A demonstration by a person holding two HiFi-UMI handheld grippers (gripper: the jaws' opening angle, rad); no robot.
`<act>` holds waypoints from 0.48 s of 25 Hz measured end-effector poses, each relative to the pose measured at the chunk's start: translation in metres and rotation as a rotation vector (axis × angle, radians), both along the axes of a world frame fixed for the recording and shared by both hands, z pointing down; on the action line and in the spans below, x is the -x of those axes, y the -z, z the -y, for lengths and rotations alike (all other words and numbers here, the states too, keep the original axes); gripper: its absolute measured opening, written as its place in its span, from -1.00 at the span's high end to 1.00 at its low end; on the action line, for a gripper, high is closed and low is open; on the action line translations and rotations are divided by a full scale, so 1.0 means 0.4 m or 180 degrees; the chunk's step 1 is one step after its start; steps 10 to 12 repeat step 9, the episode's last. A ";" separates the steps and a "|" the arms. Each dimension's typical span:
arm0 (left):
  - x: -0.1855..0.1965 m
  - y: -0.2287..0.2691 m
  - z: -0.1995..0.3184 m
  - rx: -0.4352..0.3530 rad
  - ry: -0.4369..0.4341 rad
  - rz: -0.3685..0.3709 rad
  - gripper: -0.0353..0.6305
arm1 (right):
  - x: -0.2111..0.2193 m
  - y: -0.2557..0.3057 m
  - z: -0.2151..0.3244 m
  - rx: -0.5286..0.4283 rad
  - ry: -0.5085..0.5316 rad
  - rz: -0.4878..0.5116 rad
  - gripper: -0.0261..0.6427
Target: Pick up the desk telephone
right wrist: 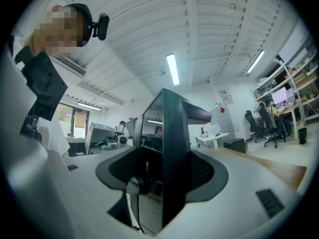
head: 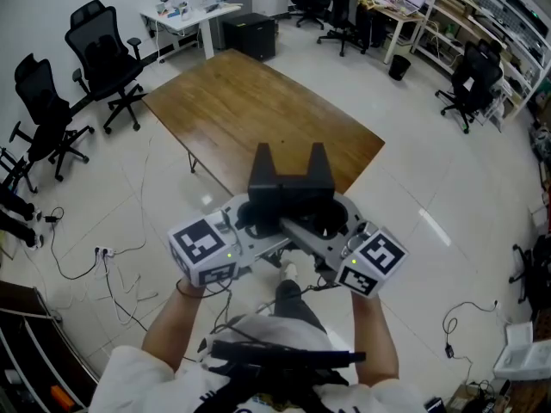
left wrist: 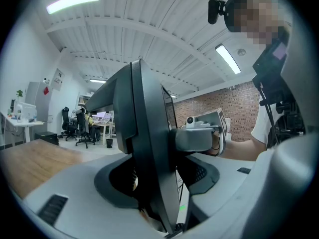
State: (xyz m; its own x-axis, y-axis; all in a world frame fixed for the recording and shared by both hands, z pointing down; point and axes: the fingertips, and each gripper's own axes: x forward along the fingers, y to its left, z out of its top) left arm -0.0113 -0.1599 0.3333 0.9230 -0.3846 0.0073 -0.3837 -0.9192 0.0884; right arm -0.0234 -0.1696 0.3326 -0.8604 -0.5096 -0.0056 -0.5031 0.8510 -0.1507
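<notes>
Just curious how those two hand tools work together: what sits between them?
The black desk telephone, seen in the head view between the left gripper and right gripper; each gripper view shows it edge-on between its jaws.

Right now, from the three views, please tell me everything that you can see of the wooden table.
The wooden table has a flat, rectangular top of brown, slightly glossy wood grain, seen cornerwise from above. It stands level on the pale floor, and one thin leg shows under its left edge. No object shows on the visible top. Its near corner is hidden behind the black desk telephone. Both gripper views catch only a strip of the top at their edge.
</notes>
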 end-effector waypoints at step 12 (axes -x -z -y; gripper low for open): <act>0.003 -0.003 0.007 -0.0046 0.0008 -0.0020 0.19 | 0.004 -0.006 0.003 0.0019 -0.0002 -0.0004 0.03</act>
